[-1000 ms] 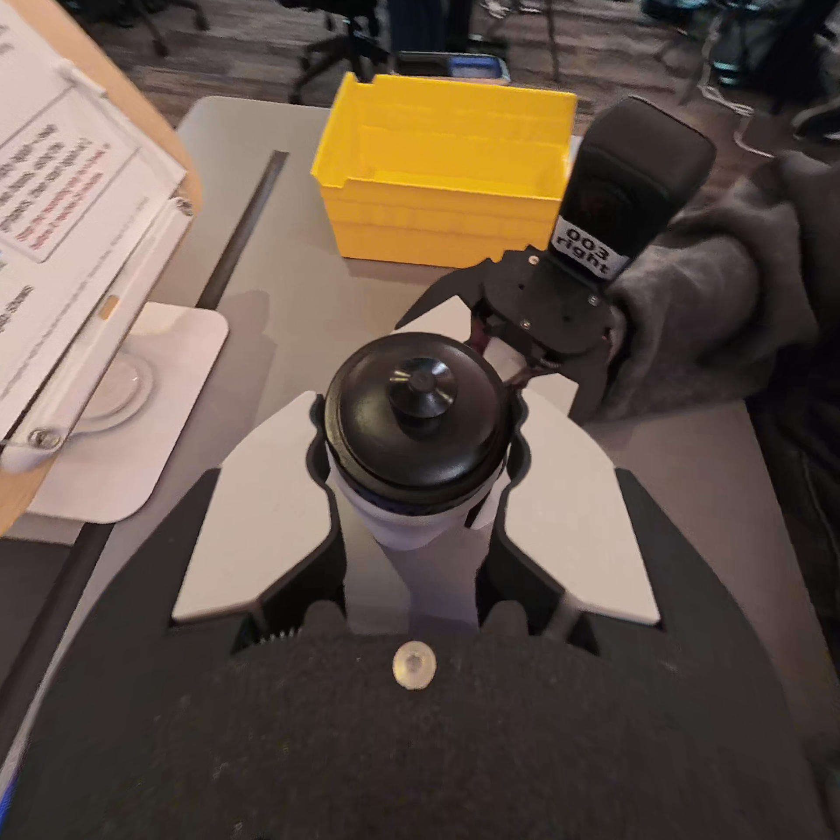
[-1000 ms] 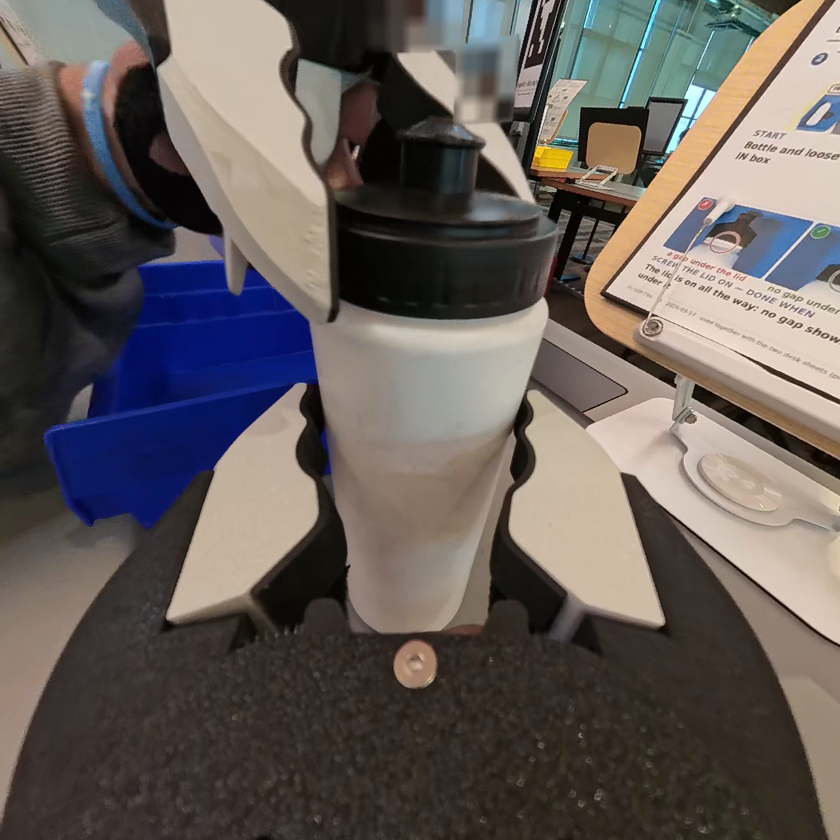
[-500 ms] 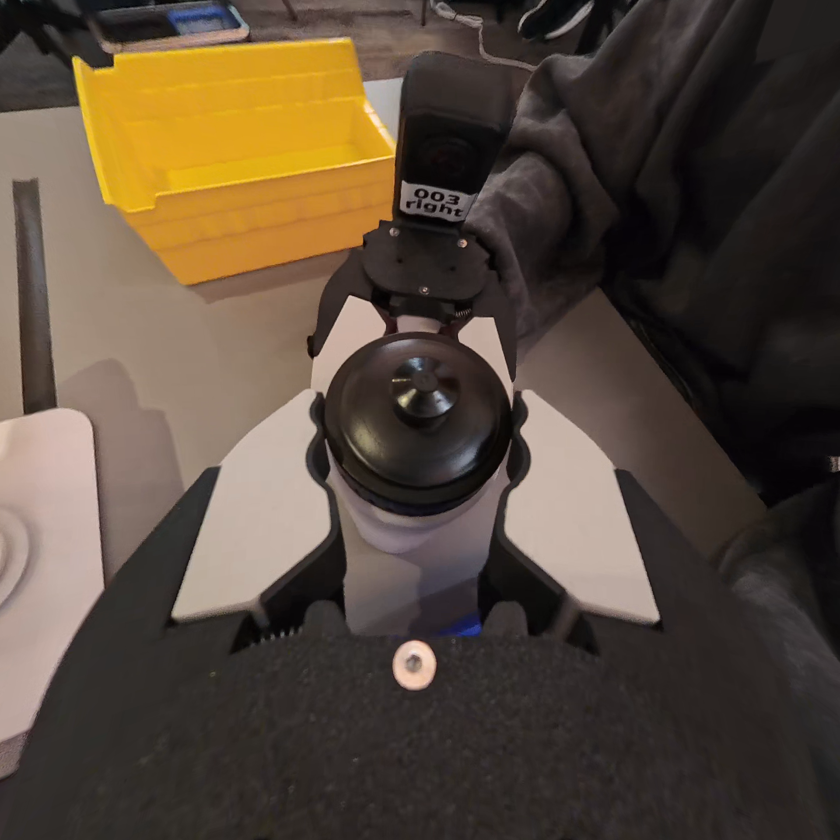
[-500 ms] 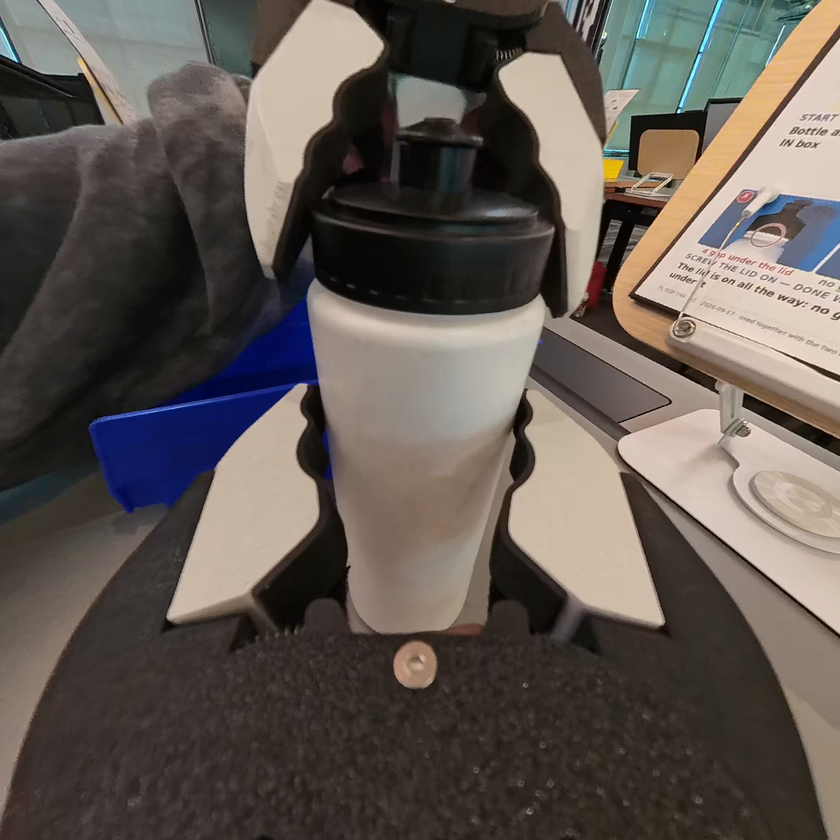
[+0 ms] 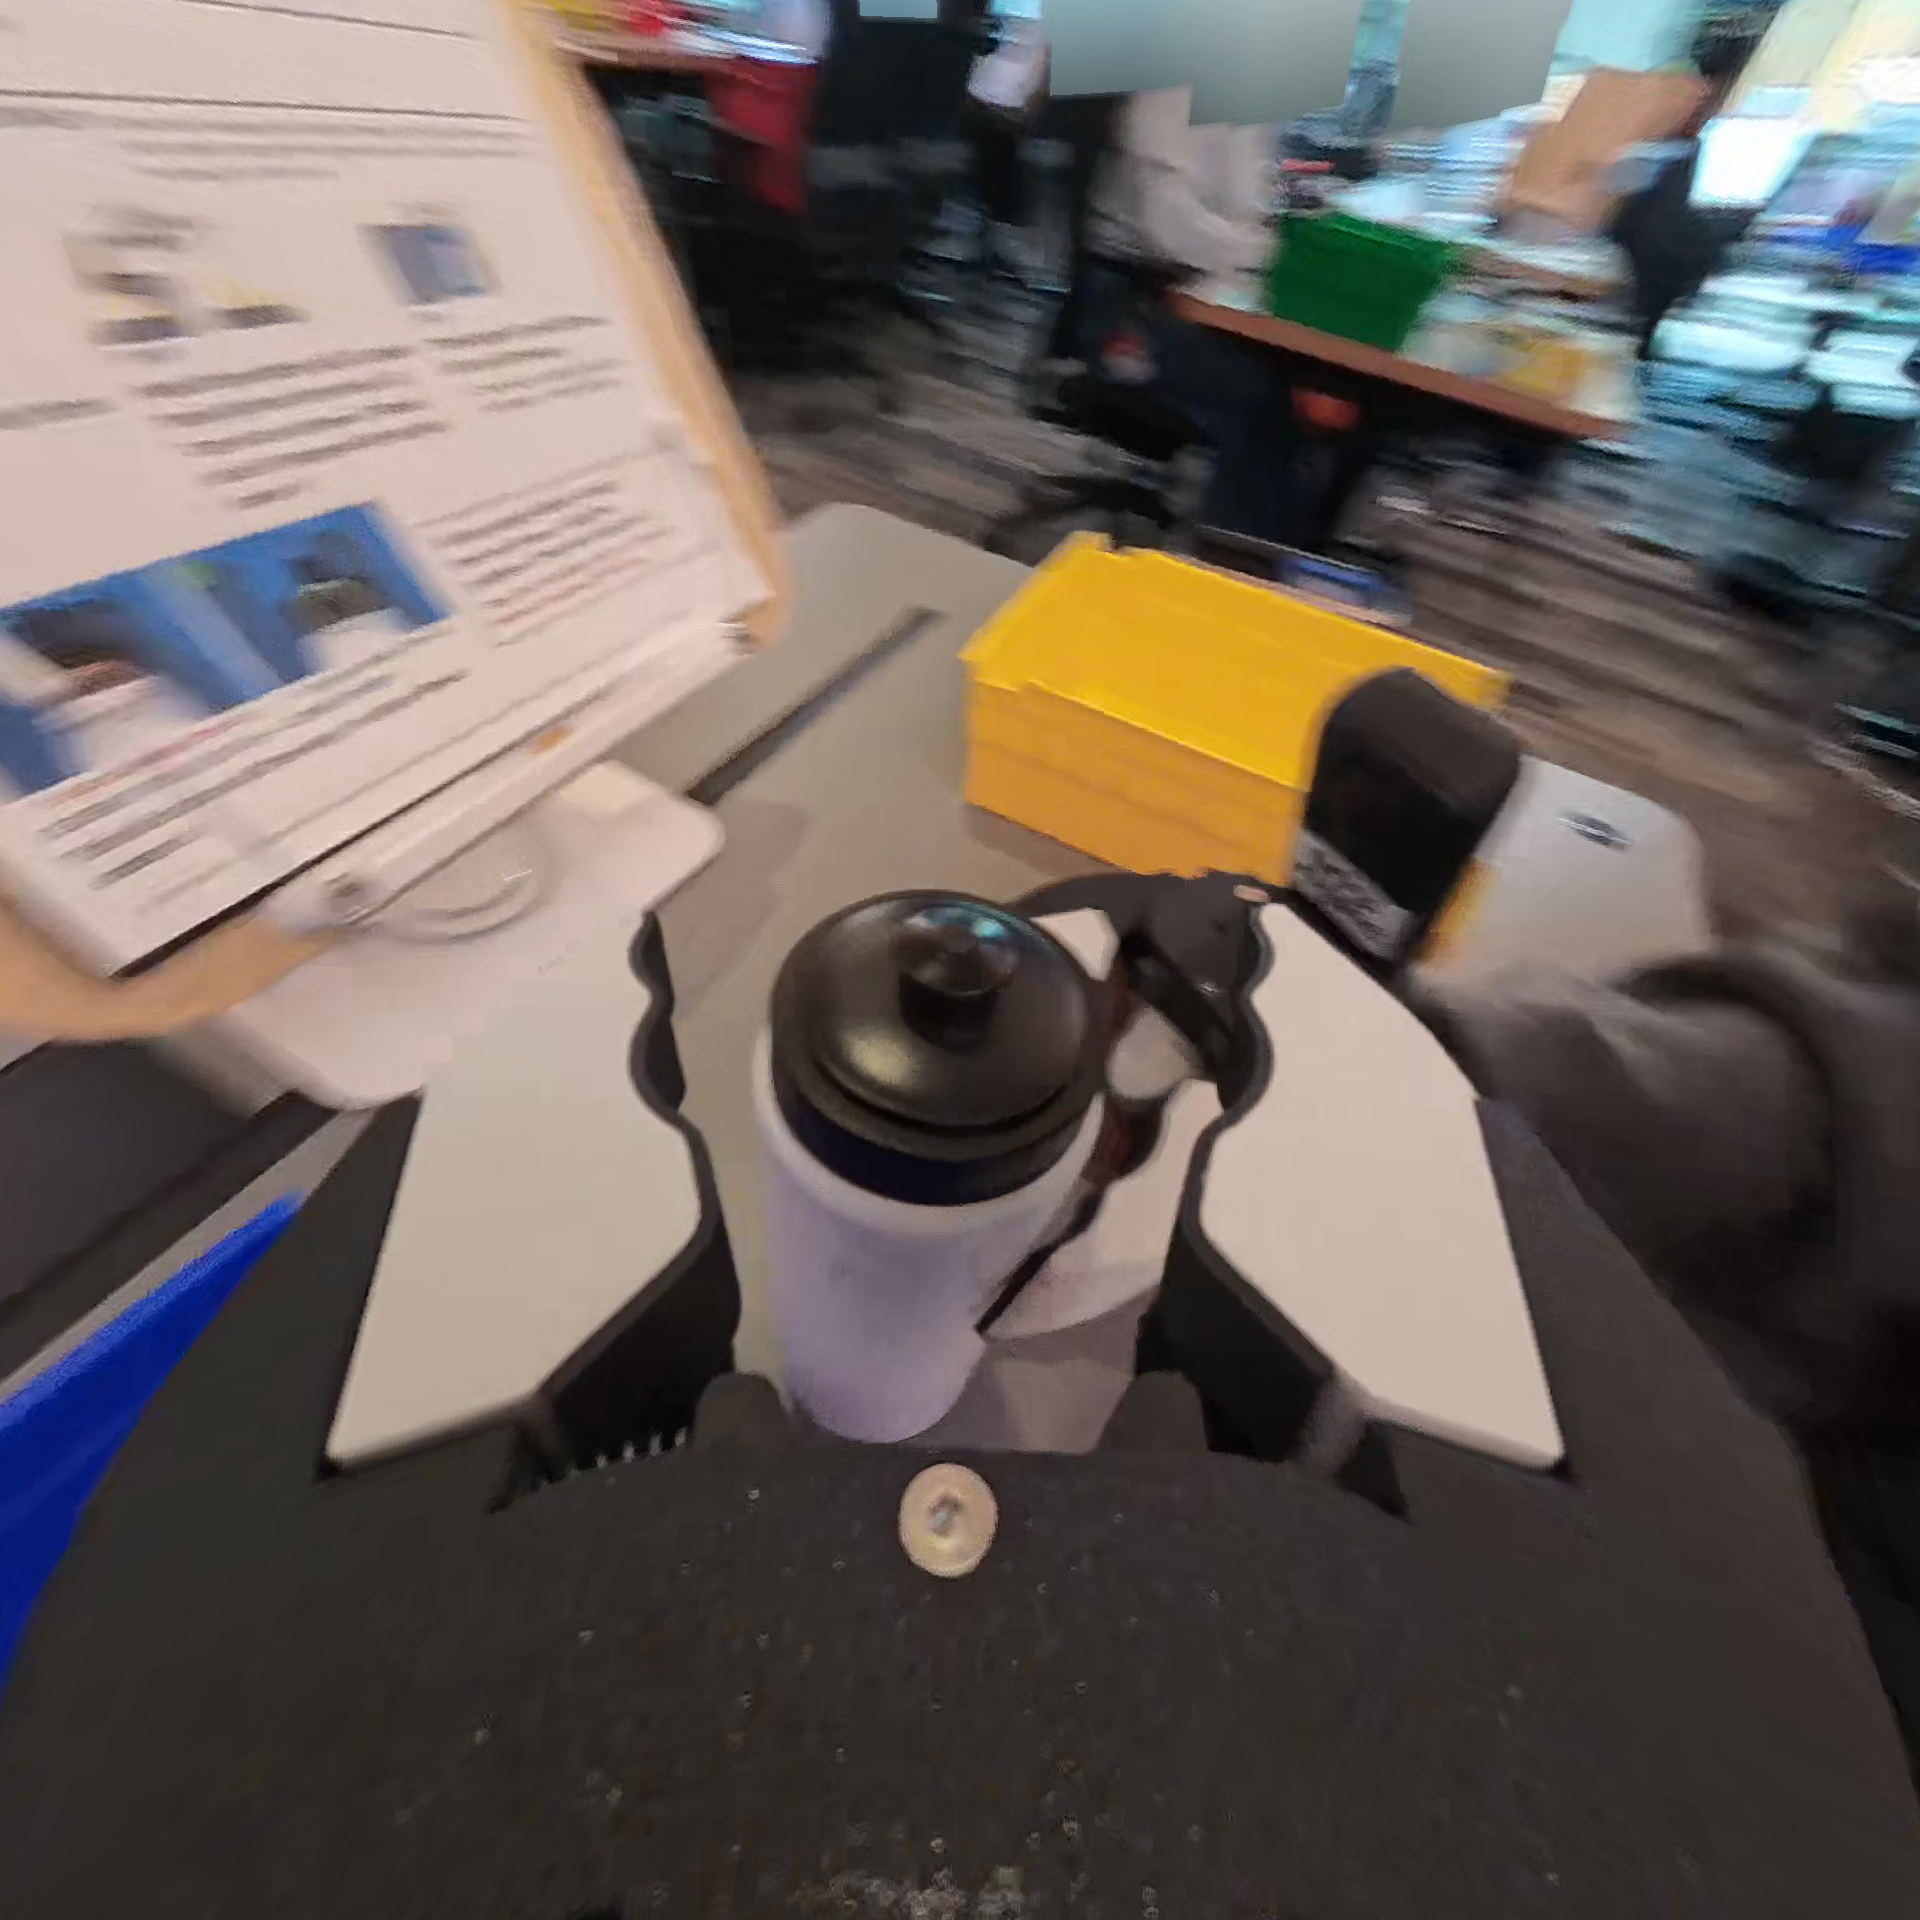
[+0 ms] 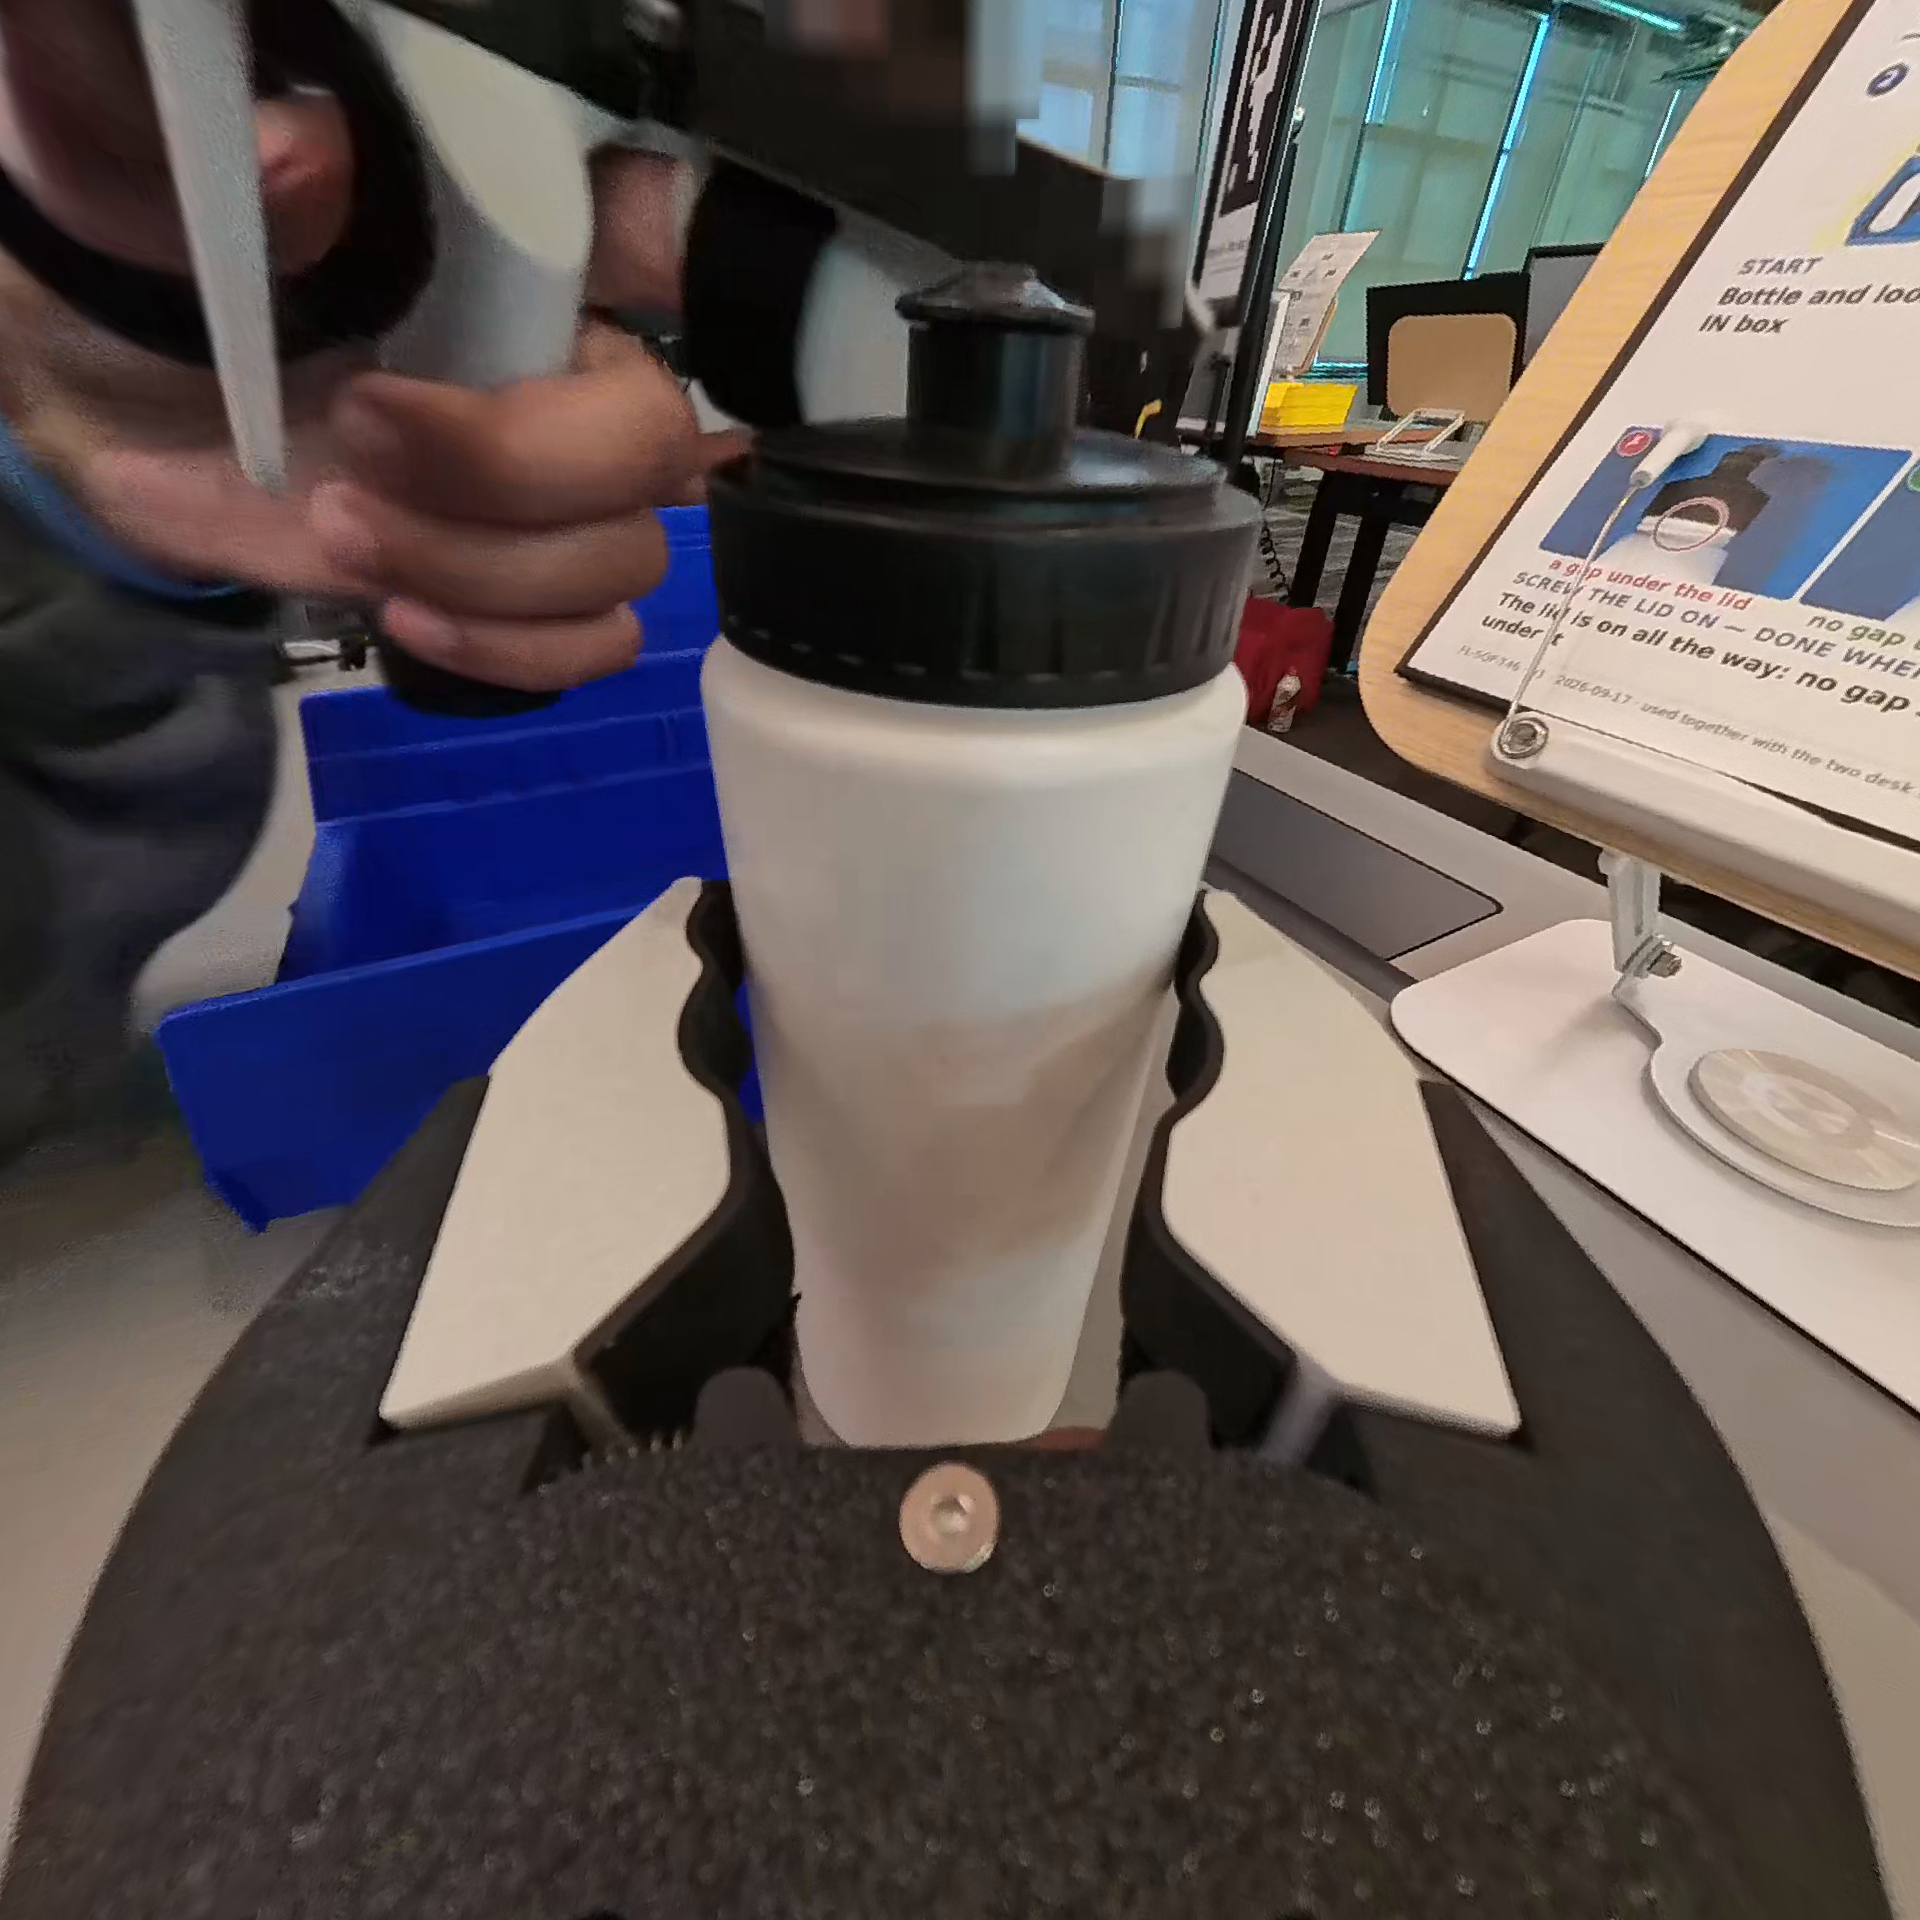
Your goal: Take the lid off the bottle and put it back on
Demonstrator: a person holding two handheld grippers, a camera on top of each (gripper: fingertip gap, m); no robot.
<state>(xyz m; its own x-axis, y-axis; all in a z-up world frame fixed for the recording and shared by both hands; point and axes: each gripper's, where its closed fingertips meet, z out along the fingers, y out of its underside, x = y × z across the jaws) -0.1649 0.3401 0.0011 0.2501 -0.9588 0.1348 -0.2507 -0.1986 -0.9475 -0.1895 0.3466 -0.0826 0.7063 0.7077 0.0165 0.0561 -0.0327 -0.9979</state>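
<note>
1. Right gripper (image 6: 951, 1122) clamped on bottle (image 6: 966, 987), upright above the table (image 5: 862, 831).
2. Left gripper (image 5: 951, 1122) jaws spread, clear of lid (image 5: 935, 1023); lid seated on bottle.
3. Risk: an off-centre regrip could slip on the lid or twist the bottle in the right jaws.

We see even, bright indoor light in both views, with daylight entering through windows (image 6: 1455, 156) behind. The left wrist view is motion-blurred: the instruction board (image 5: 312, 416) and background smear. In the right wrist view, the hand (image 6: 468, 520) is blurred while the bottle (image 6: 966, 935) stays sharp. Wide-angle distortion bends the edges.
</note>
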